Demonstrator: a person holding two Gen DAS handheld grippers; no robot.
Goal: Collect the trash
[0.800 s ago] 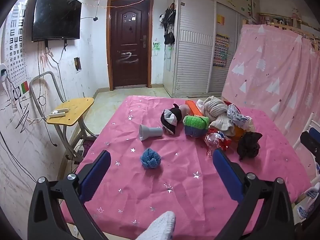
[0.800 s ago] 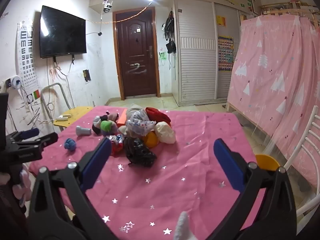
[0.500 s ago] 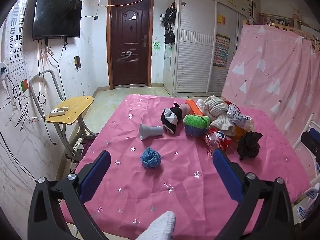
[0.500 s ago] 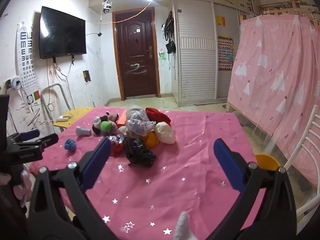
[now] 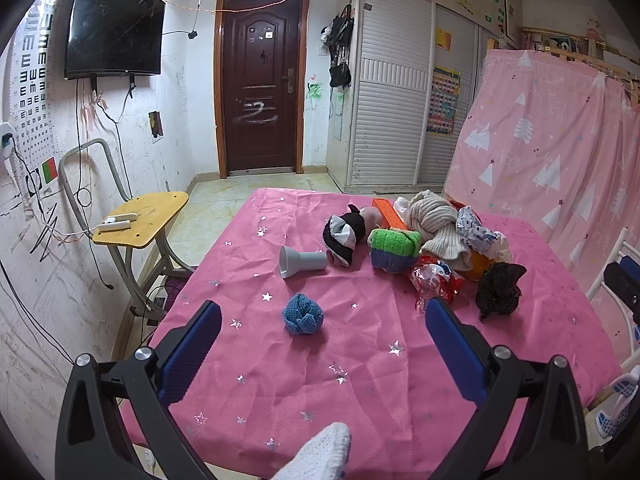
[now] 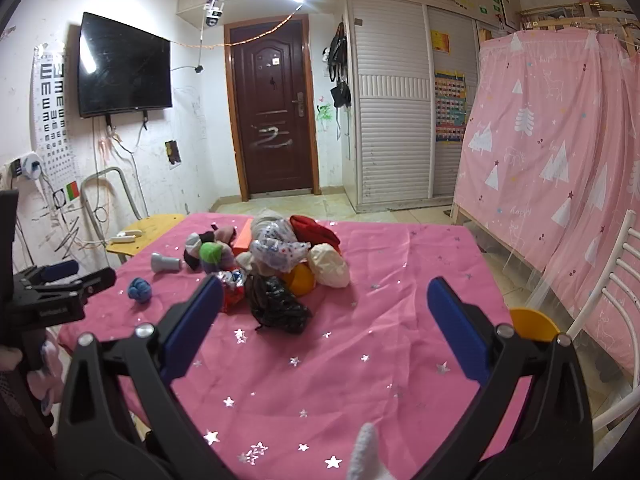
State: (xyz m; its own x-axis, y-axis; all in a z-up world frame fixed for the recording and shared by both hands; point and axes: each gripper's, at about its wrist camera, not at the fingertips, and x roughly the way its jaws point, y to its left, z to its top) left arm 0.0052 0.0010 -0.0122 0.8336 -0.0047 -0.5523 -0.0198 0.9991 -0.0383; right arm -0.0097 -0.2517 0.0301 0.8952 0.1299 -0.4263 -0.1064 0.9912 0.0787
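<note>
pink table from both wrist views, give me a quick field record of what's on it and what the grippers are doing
surface: pink star-print cloth over the table
pile: mixed clothes and wrappers at the far right, including a cream knit and a green sponge block
apart from pile: blue knit ball, grey funnel
likely trash: crumpled black bag, red foil wrapper
left hand-held gripper: open, empty, above the near table edge
right hand-held gripper: open, empty
beside table: yellow stool
</note>
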